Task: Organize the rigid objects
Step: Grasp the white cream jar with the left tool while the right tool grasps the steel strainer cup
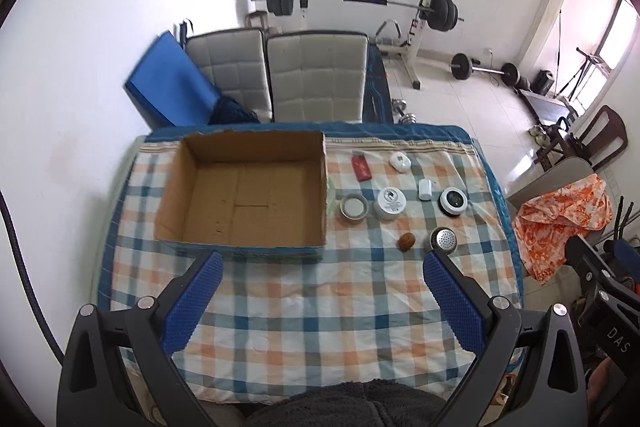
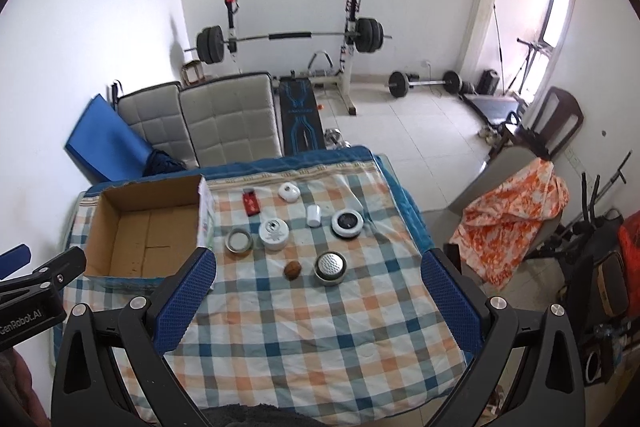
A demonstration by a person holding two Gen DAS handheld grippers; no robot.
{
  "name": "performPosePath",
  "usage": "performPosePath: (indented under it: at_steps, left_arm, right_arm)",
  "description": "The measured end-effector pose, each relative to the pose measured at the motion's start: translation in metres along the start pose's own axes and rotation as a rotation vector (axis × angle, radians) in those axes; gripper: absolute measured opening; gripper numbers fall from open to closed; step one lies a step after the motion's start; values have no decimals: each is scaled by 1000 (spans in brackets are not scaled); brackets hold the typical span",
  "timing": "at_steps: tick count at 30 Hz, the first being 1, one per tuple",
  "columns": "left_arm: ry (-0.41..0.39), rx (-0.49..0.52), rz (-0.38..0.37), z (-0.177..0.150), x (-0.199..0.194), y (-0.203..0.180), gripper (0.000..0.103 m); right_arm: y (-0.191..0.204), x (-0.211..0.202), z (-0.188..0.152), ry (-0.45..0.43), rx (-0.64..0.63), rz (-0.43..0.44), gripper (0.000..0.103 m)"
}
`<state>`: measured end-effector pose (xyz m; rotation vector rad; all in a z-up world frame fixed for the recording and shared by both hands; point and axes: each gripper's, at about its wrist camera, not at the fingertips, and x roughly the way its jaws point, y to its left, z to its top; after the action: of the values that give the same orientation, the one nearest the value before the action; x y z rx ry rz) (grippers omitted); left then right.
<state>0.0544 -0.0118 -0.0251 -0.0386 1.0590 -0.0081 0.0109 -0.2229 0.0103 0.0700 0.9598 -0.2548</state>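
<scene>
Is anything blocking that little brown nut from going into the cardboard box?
Nothing visible lies on the cloth between the brown nut and the cardboard box; only the box's own wall must be cleared. Both grippers hang open, apart from everything.

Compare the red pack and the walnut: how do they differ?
The red pack is flat and rectangular; the walnut is a rounded lump. The pack is bright red; the walnut is brown. The pack lies in the far row near the box corner; the walnut sits in the near row beside the mesh-topped tin. Both rest on the checked cloth outside the box, with nothing touching them.
</scene>
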Motion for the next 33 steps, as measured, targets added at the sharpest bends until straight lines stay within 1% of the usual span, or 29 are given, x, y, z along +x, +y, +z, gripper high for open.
performPosePath:
  at_steps: [2,5,7,8,11,13,16,18,21,23,26,30,31,33]
  left_arm:
    - [36,13,-11,2,22,-12,103]
    - [99,39,-10,6,62,-32,103]
    - [150,54,5,12,96,-47,103]
    - [165,59,5,14,111,-53,103]
    - [232,68,25,21,164,-72,103]
    - [279,68,34,27,200,-83,103]
    - [360,76,36,36,258,-99,103]
    - [397,81,53,41,286,-105,103]
    - [449,83,73,45,326,-114,103]
    - [476,84,84,48,345,-116,103]
    - [504,97,92,51,361,-120,103]
    - [535,125,97,54,381,-127,103]
    - [547,129,92,53,385,-128,103]
    - [557,129,85,54,393,-129,103]
  right_arm:
    - [-11,22,2,44,16,-12,103]
    - [-27,68,2,138,39,-28,103]
    - [-36,102,0,192,50,-34,103]
    - [-39,125,-3,229,46,-51,103]
    - [-44,187,-9,307,39,-55,103]
    - [-46,239,-18,383,47,-34,103]
    - [-49,306,-29,469,77,-17,102]
    - [-50,346,-37,519,88,-30,101]
    - [-51,396,-47,593,118,-25,98]
    - [-51,415,-53,637,135,-14,97]
    - [-49,440,-63,699,175,31,97]
    - [-47,459,-70,734,228,93,97]
    - [-46,462,-69,742,224,95,97]
    - [-47,462,-68,773,240,124,88]
